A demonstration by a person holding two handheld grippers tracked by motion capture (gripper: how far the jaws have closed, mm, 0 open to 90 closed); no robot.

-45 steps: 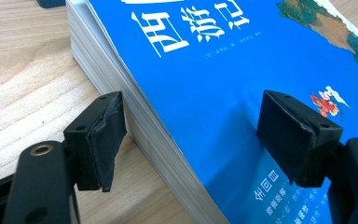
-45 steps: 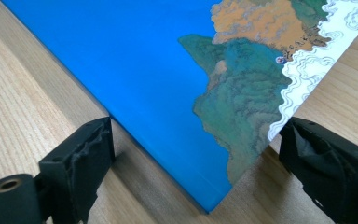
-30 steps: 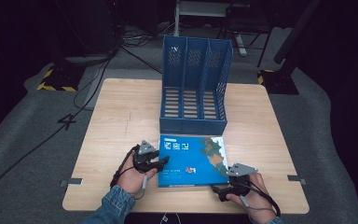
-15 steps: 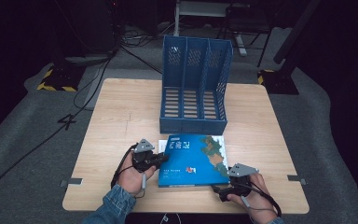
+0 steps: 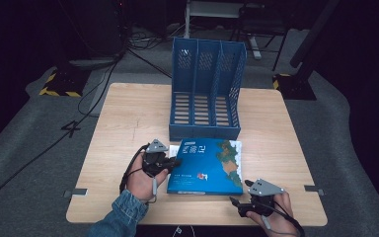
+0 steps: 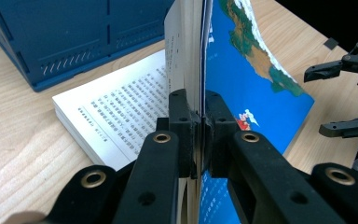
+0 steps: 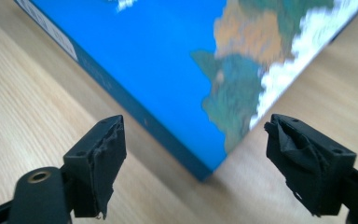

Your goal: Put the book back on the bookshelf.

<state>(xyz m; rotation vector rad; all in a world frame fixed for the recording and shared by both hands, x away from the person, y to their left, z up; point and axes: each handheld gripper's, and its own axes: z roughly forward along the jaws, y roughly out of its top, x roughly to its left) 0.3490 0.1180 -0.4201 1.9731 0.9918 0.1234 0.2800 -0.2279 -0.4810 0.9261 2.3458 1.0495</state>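
While a second ago open, left hand-held gripper (image 6: 199, 135) now clamps lifted book cover (image 6: 242, 70), right hand-held gripper (image 7: 193, 163) released, closing.

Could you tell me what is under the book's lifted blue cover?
Under the blue cover, pinched by the left gripper, lies a printed text page. Pages beneath it are hidden.

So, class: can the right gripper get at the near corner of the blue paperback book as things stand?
Probably yes: the right gripper is open with the blue paperback book corner just ahead between its jaws, nothing between.
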